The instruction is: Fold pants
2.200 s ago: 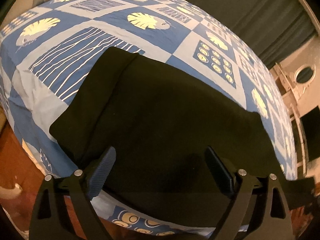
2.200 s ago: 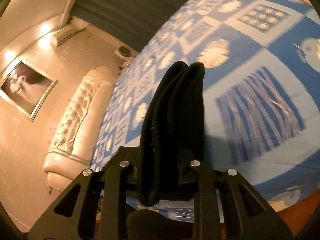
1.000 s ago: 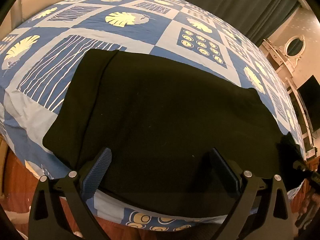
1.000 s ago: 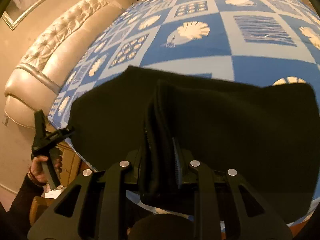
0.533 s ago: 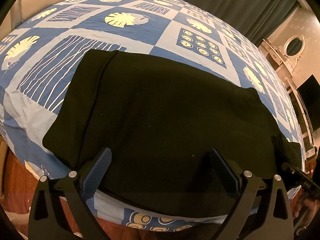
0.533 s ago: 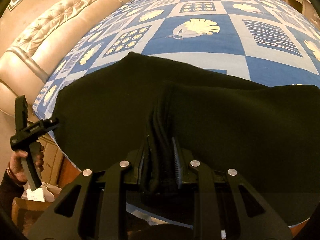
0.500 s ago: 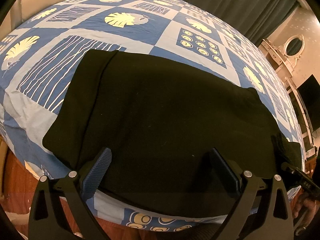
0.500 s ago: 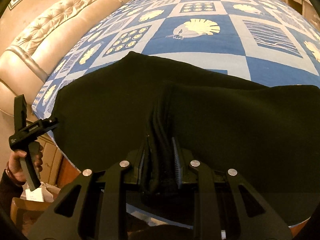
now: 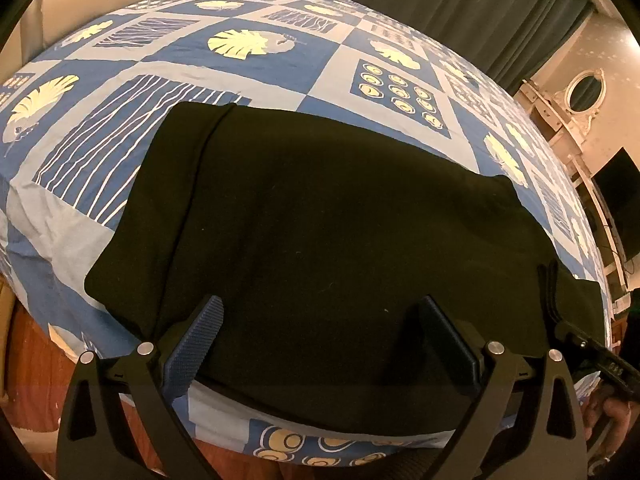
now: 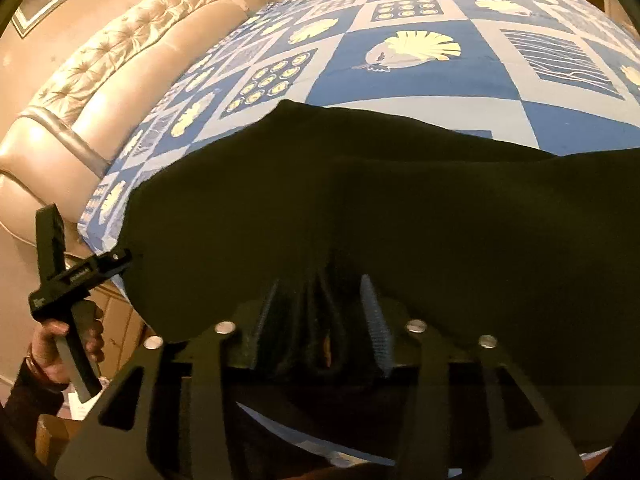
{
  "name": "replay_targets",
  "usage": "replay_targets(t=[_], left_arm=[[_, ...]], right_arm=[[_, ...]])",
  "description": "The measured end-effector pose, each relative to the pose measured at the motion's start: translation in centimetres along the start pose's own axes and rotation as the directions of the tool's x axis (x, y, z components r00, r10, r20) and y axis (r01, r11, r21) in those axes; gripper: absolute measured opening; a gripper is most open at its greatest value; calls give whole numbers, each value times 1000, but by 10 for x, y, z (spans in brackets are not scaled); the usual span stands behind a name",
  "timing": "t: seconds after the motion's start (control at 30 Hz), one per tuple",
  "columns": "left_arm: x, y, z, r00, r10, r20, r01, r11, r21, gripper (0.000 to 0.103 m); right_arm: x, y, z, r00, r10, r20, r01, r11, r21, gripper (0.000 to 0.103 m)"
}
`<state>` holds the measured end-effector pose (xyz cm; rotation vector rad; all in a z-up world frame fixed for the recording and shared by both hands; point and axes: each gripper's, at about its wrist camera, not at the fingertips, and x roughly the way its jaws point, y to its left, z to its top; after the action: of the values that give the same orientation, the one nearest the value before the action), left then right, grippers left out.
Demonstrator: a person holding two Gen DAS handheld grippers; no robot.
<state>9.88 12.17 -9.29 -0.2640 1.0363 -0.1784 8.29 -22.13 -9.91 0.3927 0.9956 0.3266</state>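
Black fabric fills the near half of both views: the pants point(image 9: 340, 232) lie spread as a broad, mostly flat rectangle on the blue-and-white patterned bedspread point(image 9: 256, 64), their near edge hanging slightly over the near side of the bed. By the look of it at least one fold is made, since a doubled layer shows as a step along the left side in the left wrist view and as a ridge across the middle in the right wrist view. The bundle is not yet compact, so I judge one or more folds are left, plus some smoothing.

Nearest the left camera, the left gripper point(image 9: 320, 332) has its jaws spread wide, one to each side above the near hem, with nothing between them; whether the tips touch the cloth I cannot tell. The right gripper point(image 10: 322, 314) has its jaws parted a little around a bunched, upright pleat of the near edge at the right end of the garment; the ribbed pads flank the cloth, loosely as it looks, so a firm pinch is doubtful.

Farther off, bare bedspread runs toward the tufted headboard point(image 10: 120, 68) and dark curtains point(image 9: 460, 12).
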Motion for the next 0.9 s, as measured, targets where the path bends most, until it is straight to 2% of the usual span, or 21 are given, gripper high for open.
replay_targets(t=[0.13, 0.23, 0.3, 0.37, 0.5, 0.67, 0.73, 0.83, 0.9], left_arm=[[-1, 1, -1, 1000, -12, 1, 12, 1000, 19, 97], [-1, 0, -2, 1000, -14, 4, 14, 1000, 22, 97], [-1, 0, -2, 1000, -14, 3, 13, 1000, 20, 97], [-1, 0, -2, 1000, -15, 4, 15, 1000, 20, 97], [-1, 0, -2, 1000, -16, 6, 15, 1000, 21, 97], [-1, 1, -1, 1000, -16, 8, 15, 1000, 20, 97], [-2, 1, -1, 1000, -23, 8, 23, 999, 23, 97], [-9, 7, 2, 998, -65, -1, 65, 998, 11, 97], [-21, 18, 8, 994, -111, 21, 112, 993, -41, 97]], right_arm=[[-21, -8, -3, 994, 112, 21, -113, 992, 55, 48], [-54, -26, -5, 981, 159, 111, -169, 982, 86, 48], [-82, -54, -4, 964, 185, 192, -213, 967, 137, 48], [-100, -83, -4, 952, 172, 252, -225, 953, 202, 48], [-127, -158, -13, 934, 105, 341, -238, 895, 377, 48], [-116, -193, -28, 941, 96, 324, -246, 853, 461, 46], [-107, -203, -33, 937, 114, 331, -272, 833, 482, 46], [-104, -207, -34, 931, 128, 343, -294, 820, 491, 46], [-104, -204, -30, 934, 135, 331, -289, 829, 479, 49]])
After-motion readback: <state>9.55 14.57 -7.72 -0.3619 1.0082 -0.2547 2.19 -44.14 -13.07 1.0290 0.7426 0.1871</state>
